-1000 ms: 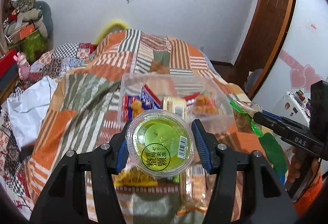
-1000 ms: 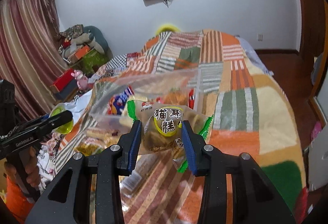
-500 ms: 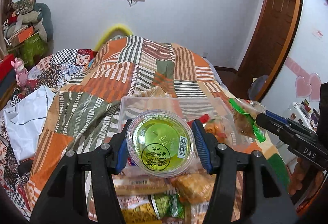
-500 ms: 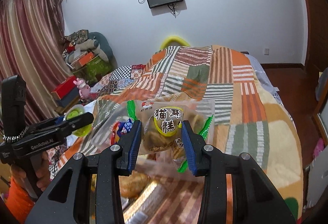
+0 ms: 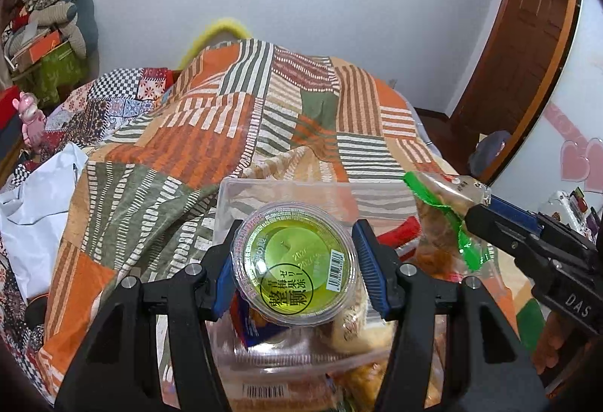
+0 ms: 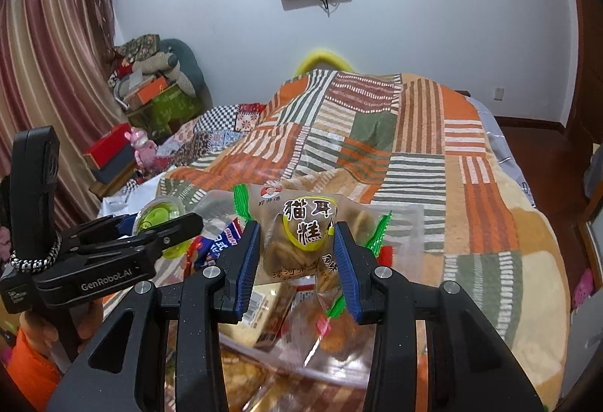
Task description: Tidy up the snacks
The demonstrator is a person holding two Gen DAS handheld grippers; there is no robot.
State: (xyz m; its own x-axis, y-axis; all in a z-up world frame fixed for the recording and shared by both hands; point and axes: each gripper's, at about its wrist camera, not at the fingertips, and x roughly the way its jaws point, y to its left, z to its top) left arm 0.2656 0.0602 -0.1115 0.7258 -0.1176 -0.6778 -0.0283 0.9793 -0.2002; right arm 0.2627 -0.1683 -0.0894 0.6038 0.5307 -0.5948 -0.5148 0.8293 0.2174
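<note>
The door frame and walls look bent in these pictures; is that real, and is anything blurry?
Left wrist view: lens distortion bows the door frame, corners go black; the jelly cup is sharp, with glare on its lid. Right wrist view: curtain curves likewise; the snack packet reads clearly.

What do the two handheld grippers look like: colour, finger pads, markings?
Both grippers are black with ribbed blue pads. In the right wrist view, the left gripper reads "GenRobot.AI" and has a braided black-and-white cord. The right gripper shows silver screws; an orange sleeve shows.

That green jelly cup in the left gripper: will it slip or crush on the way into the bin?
The jelly cup looks like thin, smooth, round plastic, so it could slip or twist between the left gripper's pads. Squeezing harder may dent it. If dropped sideways, it would probably roll.
</note>
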